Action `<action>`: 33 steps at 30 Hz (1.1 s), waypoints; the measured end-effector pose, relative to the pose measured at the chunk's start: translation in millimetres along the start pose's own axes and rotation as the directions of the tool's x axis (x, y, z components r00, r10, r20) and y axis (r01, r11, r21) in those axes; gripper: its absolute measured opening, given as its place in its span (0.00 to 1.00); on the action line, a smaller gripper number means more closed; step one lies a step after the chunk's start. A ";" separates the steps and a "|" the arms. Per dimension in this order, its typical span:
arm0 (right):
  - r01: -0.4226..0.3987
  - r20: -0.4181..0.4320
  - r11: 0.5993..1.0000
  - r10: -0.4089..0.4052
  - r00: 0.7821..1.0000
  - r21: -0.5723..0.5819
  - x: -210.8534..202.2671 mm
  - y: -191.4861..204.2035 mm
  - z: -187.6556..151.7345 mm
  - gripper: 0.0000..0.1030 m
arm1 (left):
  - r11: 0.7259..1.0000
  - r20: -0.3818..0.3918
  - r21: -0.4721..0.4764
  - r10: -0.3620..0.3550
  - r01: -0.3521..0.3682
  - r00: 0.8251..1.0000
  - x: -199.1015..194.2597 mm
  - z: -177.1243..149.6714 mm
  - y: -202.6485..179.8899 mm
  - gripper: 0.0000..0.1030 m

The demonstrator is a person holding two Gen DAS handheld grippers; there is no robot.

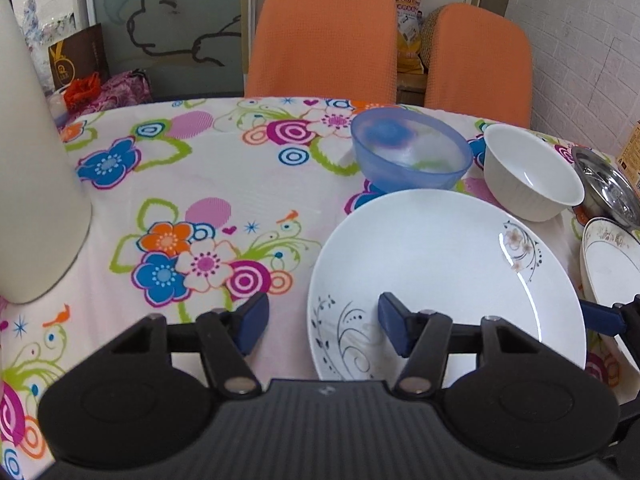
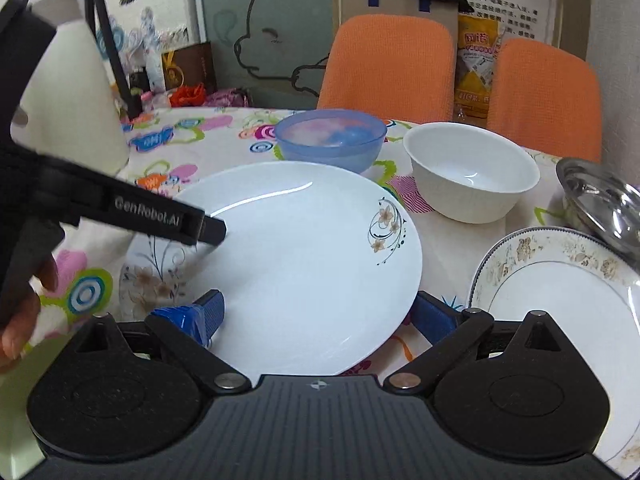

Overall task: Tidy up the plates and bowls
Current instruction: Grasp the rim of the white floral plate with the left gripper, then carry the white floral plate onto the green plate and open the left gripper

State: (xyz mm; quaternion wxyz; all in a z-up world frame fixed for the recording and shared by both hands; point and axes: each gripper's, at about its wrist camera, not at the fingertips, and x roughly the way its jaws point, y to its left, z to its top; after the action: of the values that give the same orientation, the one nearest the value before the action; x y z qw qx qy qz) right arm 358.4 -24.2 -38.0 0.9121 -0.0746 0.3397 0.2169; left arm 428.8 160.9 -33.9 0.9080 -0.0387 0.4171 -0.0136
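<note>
Right gripper (image 2: 320, 316) wide, straddling white plate (image 2: 304, 256); left gripper (image 1: 322, 326) spread over plate's rim.

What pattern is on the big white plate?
Brown flowers with dark curling vines on the big white plate, clearest in the right wrist view.

- The left gripper (image 1: 323, 322) hangs wide apart over the near-left rim of a white plate (image 1: 440, 264).
- Behind the plate stand a blue bowl (image 1: 412, 152) and a white bowl (image 1: 532, 172).
</note>
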 end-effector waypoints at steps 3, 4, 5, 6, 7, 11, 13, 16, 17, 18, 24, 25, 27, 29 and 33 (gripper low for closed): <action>-0.029 0.003 0.999 0.029 1.000 0.041 1.4 -0.8 -2.0 0.86 | 1.000 0.002 -0.006 -0.005 0.005 1.000 -0.5 -1.7 1.5 0.62; -0.046 0.001 0.997 0.046 0.999 0.060 1.8 -1.8 -1.2 0.87 | 1.000 0.003 -0.006 -0.006 0.006 1.000 -0.5 -1.9 1.4 0.62; -0.036 -0.010 0.998 0.037 0.999 0.053 3.0 0.0 -0.1 0.86 | 1.000 0.003 -0.008 -0.010 0.010 1.000 -0.5 -2.2 1.3 0.62; -0.033 -0.008 0.998 0.033 0.999 0.059 3.5 0.1 -0.1 0.87 | 1.000 0.002 -0.009 -0.013 0.013 1.000 -0.6 -2.3 0.5 0.62; -0.031 -0.006 0.998 0.031 0.999 0.056 4.0 1.3 0.7 0.87 | 1.000 0.001 -0.006 -0.014 0.014 1.000 -0.5 -2.3 -0.5 0.62; -0.044 -0.003 0.998 0.045 0.999 0.054 3.7 -0.1 1.6 0.86 | 1.000 0.005 -0.004 -0.018 0.018 1.000 -1.1 -3.1 -1.4 0.60; -0.048 -0.004 0.997 0.048 0.999 0.067 3.6 1.7 2.3 0.86 | 0.999 0.006 -0.002 -0.037 0.037 0.999 -2.3 -2.5 -3.1 0.50; -0.041 -0.016 0.996 0.043 0.999 0.083 4.7 1.4 5.4 0.86 | 1.000 -0.006 0.006 -0.028 0.028 1.000 -3.1 -0.4 -11.8 0.42; -0.044 -0.015 0.995 0.046 0.999 0.091 4.9 0.2 6.1 0.86 | 1.000 -0.006 0.003 -0.025 0.025 1.000 -2.8 0.5 -12.3 0.42; -0.050 -0.012 0.994 0.051 0.999 0.098 5.0 -1.1 6.5 0.86 | 1.000 -0.006 0.005 -0.023 0.023 1.000 -2.7 1.2 -12.5 0.42; -0.059 0.029 0.992 0.057 0.998 0.113 -3.2 0.1 9.0 0.86 | 1.000 0.010 0.017 -0.014 0.014 1.000 -11.7 1.8 -13.5 0.38; -0.057 0.026 0.993 0.054 0.998 0.105 -1.5 1.4 8.4 0.86 | 1.000 0.013 0.017 -0.013 0.013 1.000 -12.0 1.3 -13.1 0.38; -0.058 -0.004 0.994 0.058 0.998 0.094 5.4 2.0 5.9 0.86 | 1.000 0.000 0.014 -0.011 0.011 1.000 -9.3 0.6 -12.3 0.38; -0.065 0.001 0.993 0.065 0.998 0.093 6.2 1.1 4.1 0.86 | 1.000 -0.015 -0.001 -0.015 0.015 1.000 -6.7 -1.6 -9.9 0.38; -0.085 0.006 0.989 0.085 0.996 0.118 8.7 -4.2 7.5 0.86 | 1.000 -0.005 -0.007 -0.020 0.020 1.000 -6.7 -2.7 -7.8 0.38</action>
State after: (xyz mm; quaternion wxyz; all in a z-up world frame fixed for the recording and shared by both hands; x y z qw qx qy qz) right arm 370.6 -22.8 -38.1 0.9051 -0.0060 0.3542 0.2351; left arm 422.4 153.3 -30.0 0.9065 -0.0461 0.4190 -0.0215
